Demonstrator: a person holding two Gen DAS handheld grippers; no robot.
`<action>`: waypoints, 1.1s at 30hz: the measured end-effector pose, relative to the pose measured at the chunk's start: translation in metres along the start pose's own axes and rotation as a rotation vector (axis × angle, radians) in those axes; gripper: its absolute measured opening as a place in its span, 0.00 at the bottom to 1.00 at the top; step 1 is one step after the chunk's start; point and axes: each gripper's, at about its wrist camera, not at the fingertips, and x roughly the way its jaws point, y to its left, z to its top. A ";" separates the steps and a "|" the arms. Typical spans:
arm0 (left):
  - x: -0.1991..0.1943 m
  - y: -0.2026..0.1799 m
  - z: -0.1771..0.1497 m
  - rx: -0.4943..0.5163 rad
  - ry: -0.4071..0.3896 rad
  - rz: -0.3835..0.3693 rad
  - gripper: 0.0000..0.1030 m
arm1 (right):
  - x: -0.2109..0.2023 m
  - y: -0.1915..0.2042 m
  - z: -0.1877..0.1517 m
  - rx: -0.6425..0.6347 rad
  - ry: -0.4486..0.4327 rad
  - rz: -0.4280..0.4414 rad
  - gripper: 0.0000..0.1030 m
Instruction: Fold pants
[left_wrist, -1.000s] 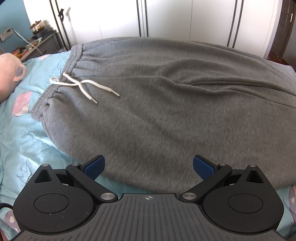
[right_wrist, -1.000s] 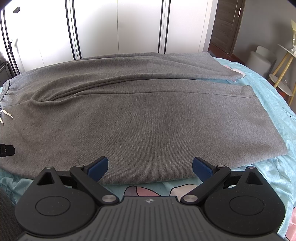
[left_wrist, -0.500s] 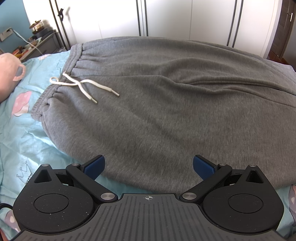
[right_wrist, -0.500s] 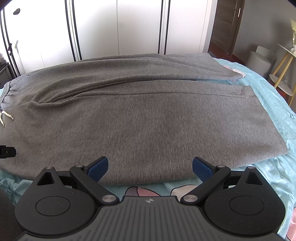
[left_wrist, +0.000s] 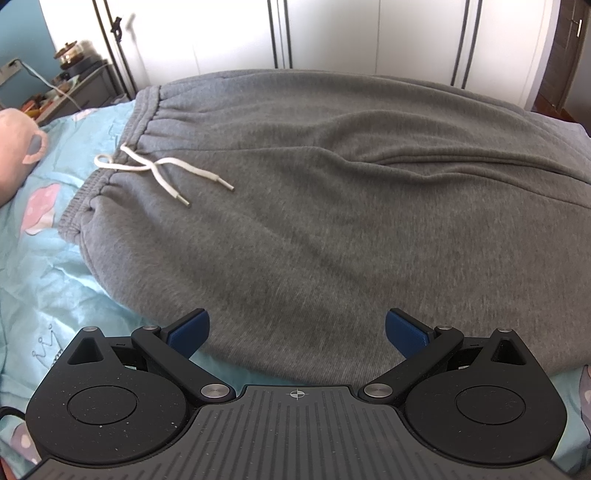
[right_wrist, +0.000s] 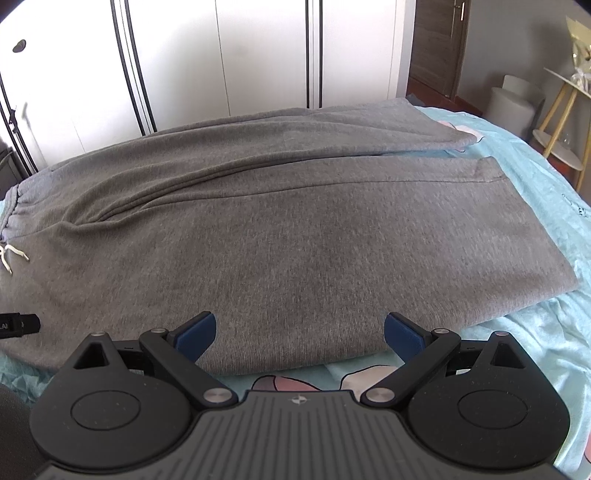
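Grey fleece sweatpants (left_wrist: 332, 206) lie spread flat across a light blue printed bedsheet (left_wrist: 40, 280), filling the middle of both views. In the left wrist view the elastic waistband (left_wrist: 147, 122) sits in the upper left of the frame, and a white drawstring (left_wrist: 159, 173) with metal tips trails from it onto the grey cloth. A pink plush toy (left_wrist: 14, 155) shows at the left edge, and white wardrobe doors (left_wrist: 332, 33) run along the top. The left gripper (left_wrist: 295, 328) is at the bottom of the frame with its blue-padded fingers (left_wrist: 188, 330) spread wide, holding nothing, just over the near edge of the pants.

In the right wrist view the two legs (right_wrist: 295, 229) run from the left toward the right of the frame, side by side, with the hems (right_wrist: 517, 229) ending at centre right on the sheet. The right gripper (right_wrist: 299, 332) is at the bottom, its jaws likewise wide apart and empty, at the near edge of the closer leg. A wooden side table (right_wrist: 561, 110) stands at the upper right.
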 end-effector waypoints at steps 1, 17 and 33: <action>0.000 0.000 0.000 0.001 0.001 -0.002 1.00 | 0.000 0.000 0.000 -0.002 0.002 -0.005 0.95; 0.007 0.009 0.016 -0.063 0.040 -0.009 1.00 | 0.028 -0.011 0.078 -0.030 0.031 0.044 0.95; 0.080 0.092 0.150 -0.319 -0.044 0.063 1.00 | 0.313 -0.068 0.358 0.504 0.178 -0.116 0.89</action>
